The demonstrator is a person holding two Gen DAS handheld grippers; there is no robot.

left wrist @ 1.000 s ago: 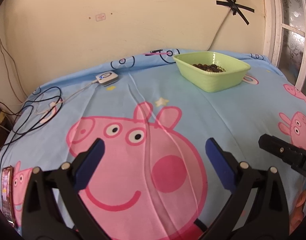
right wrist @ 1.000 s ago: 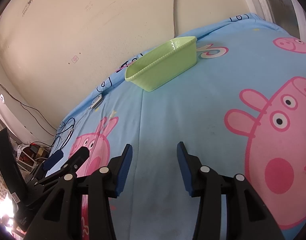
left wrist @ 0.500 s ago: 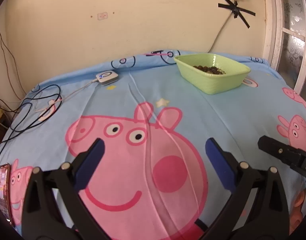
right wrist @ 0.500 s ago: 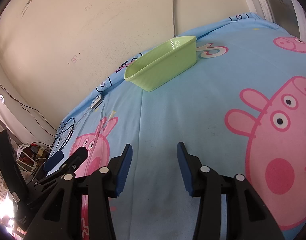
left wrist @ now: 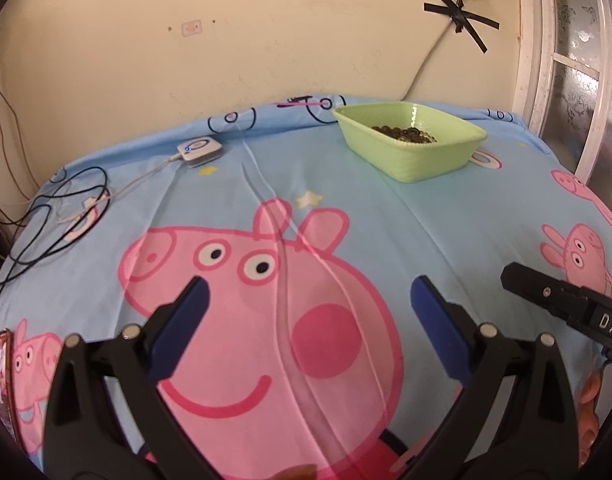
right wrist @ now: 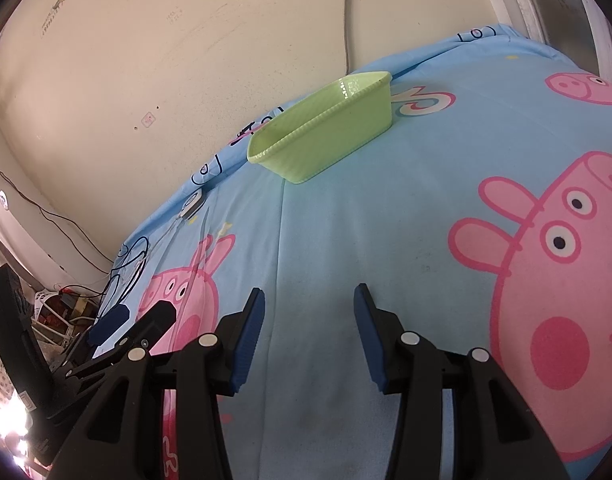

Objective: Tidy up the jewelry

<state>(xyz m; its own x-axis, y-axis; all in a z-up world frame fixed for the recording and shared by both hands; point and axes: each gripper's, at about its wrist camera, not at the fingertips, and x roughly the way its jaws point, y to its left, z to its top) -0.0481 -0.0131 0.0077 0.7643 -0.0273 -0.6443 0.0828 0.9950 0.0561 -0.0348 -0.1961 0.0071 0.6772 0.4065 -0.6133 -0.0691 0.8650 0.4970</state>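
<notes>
Beads (left wrist: 405,133) sit gathered in your green tray (left wrist: 425,160) far across the bed (left wrist: 345,208), so your left gripper (left wrist: 306,300) and right gripper (right wrist: 309,304) hover spread and empty-handed.

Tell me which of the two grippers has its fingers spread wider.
The left gripper: its blue pads stand far apart, framing most of the big pig face. The right gripper is open too, but with a much narrower gap over plain blue sheet.
</notes>
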